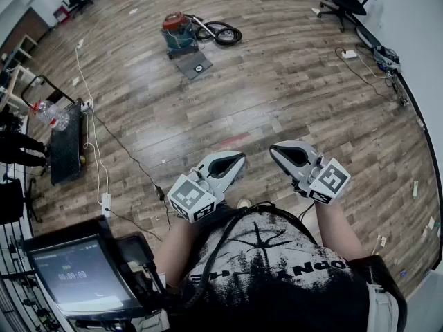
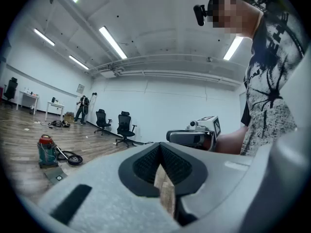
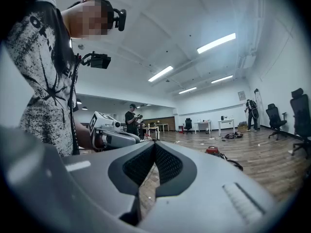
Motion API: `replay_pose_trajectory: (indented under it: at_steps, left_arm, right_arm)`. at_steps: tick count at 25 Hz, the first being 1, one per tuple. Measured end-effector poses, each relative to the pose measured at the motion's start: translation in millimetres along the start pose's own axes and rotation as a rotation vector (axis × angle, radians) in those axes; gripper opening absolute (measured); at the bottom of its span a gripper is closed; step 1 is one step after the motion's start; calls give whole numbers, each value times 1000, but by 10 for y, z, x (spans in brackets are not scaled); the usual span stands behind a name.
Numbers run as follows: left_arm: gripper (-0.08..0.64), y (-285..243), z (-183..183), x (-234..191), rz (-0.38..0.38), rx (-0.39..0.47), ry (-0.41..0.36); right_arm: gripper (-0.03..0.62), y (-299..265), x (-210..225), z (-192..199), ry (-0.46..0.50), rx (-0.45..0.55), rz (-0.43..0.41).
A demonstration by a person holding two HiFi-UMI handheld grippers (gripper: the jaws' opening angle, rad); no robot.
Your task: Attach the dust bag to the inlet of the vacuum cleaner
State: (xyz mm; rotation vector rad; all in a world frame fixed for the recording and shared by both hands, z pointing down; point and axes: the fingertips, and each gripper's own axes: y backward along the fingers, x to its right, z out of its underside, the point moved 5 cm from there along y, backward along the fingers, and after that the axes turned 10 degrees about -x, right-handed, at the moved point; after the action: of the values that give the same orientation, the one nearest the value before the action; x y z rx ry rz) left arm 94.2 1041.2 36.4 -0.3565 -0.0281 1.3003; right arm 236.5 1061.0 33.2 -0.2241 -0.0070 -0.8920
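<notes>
Wood floor: teal, red-lidded vacuum cleaner, grey dust bag beside; both jaws clenched.

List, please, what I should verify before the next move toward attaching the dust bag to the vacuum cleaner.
1. Left hand-held gripper empty, jaws together: ok.
2. Right hand-held gripper empty, jaws together: ok.
3. Vacuum cleaner in sight, upright on the floor: ok, though far from both.
4. Dust bag found: cannot tell; a flat grey piece beside the vacuum cleaner may be it.
5. Inlet visible: cannot tell, too small.
6. Walking path: not ok, a black cable lies across the floor ahead, at the left.
</notes>
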Motion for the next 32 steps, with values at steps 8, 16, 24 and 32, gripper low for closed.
replay_pose_trajectory:
  at_steps: [8, 16, 24, 32]
  left_arm:
    - [3, -81, -36, 18, -5, 13, 12]
    - [3, -86, 38, 58, -3, 0, 33]
    - [3, -85, 111, 56, 5, -5, 70]
    - [3, -34, 50, -61, -17, 0, 75]
  right_arm:
    - [3, 30, 43, -39, 36, -26, -24]
    - [5, -14, -73, -35, 1, -12, -144]
    - [5, -122, -185, 88, 48, -120, -208]
    - [5, -238, -86, -27, 65, -115, -232]
